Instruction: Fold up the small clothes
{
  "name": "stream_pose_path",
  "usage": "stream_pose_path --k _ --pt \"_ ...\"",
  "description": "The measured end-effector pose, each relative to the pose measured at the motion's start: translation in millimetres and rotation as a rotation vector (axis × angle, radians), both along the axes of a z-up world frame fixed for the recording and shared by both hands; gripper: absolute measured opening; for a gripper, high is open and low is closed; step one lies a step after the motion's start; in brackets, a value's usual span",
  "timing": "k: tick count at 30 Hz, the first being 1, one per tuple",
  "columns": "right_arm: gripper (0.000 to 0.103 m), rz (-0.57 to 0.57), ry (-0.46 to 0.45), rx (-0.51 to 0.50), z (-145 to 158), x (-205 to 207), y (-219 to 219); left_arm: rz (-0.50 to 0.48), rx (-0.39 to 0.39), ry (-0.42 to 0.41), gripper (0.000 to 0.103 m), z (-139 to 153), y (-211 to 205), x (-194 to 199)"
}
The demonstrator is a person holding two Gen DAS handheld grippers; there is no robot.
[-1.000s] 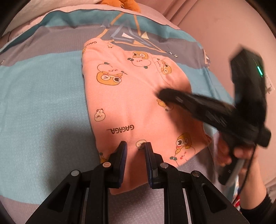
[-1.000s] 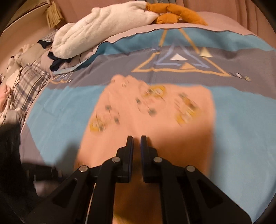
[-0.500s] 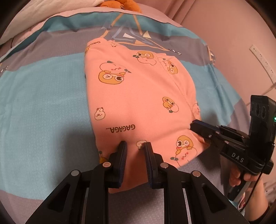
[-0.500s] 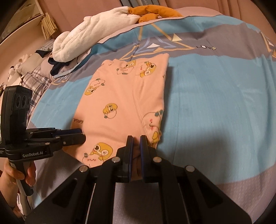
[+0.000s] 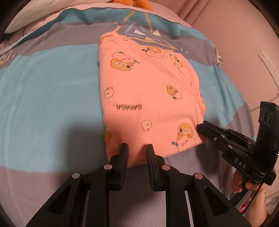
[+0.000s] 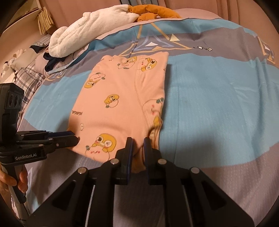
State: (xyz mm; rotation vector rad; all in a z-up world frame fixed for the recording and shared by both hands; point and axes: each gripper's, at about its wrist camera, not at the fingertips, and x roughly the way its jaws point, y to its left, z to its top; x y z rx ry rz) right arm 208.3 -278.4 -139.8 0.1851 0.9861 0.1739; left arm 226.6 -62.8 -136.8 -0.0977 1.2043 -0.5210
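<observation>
A small pink garment (image 5: 150, 97) with cartoon prints lies folded flat on the bedspread; it also shows in the right wrist view (image 6: 122, 104). My left gripper (image 5: 136, 148) sits at the garment's near left corner, jaws partly open with cloth between them. My right gripper (image 6: 137, 142) sits at the near right corner, jaws a little apart with the pink hem between them. Each gripper shows in the other's view: the right gripper (image 5: 203, 127) at the right edge, the left gripper (image 6: 73, 139) at the left edge.
The bedspread (image 6: 218, 97) has blue and grey bands with a triangle print. A white fluffy blanket (image 6: 90, 33) and an orange plush (image 6: 153, 14) lie at the far end. Plaid and dark clothes (image 6: 34, 69) lie at far left. A wall (image 5: 244, 35) stands on the right.
My right gripper swept from over the garment back to its near right corner and opened slightly on the hem. My left gripper's jaws widened a little at the near left corner.
</observation>
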Motion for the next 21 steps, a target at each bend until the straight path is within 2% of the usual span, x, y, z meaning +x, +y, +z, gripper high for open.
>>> stream_pose_path --k 1,3,4,5,14,15,17,19,21 --pt "0.02 0.0 0.004 0.001 2.3 -3.4 0.9 0.008 0.005 0.0 0.018 2.3 2.5 -4.2" --pt "0.023 -0.003 0.007 -0.003 6.4 -10.8 4.1 0.018 0.03 -0.008 0.034 6.9 7.4 -14.9" --pt "0.026 -0.002 0.004 -0.01 9.7 -16.7 6.3 0.024 0.041 -0.011 0.053 8.8 10.7 -21.7" --pt "0.029 -0.003 0.002 -0.012 11.5 -21.1 8.3 0.032 0.046 -0.015 0.065 10.4 13.7 -27.3" --pt "0.037 0.013 -0.037 0.034 41.6 -77.1 23.2 0.111 -0.003 -0.052 0.067 36.2 55.1 -77.8" --pt "0.038 0.015 -0.043 0.038 45.0 -83.4 25.1 0.118 -0.013 -0.057 0.068 39.5 58.9 -82.8" --pt "0.041 0.016 -0.056 0.045 52.6 -97.3 29.5 0.137 -0.042 -0.075 0.081 47.5 67.6 -96.2" --pt "0.047 0.014 -0.068 0.055 59.0 -110.0 32.5 0.153 -0.082 -0.092 0.089 55.3 76.4 -109.8" --pt "0.052 0.004 -0.083 0.07 65.5 -122.8 34.2 0.164 -0.116 -0.104 0.091 61.7 82.3 -121.0"
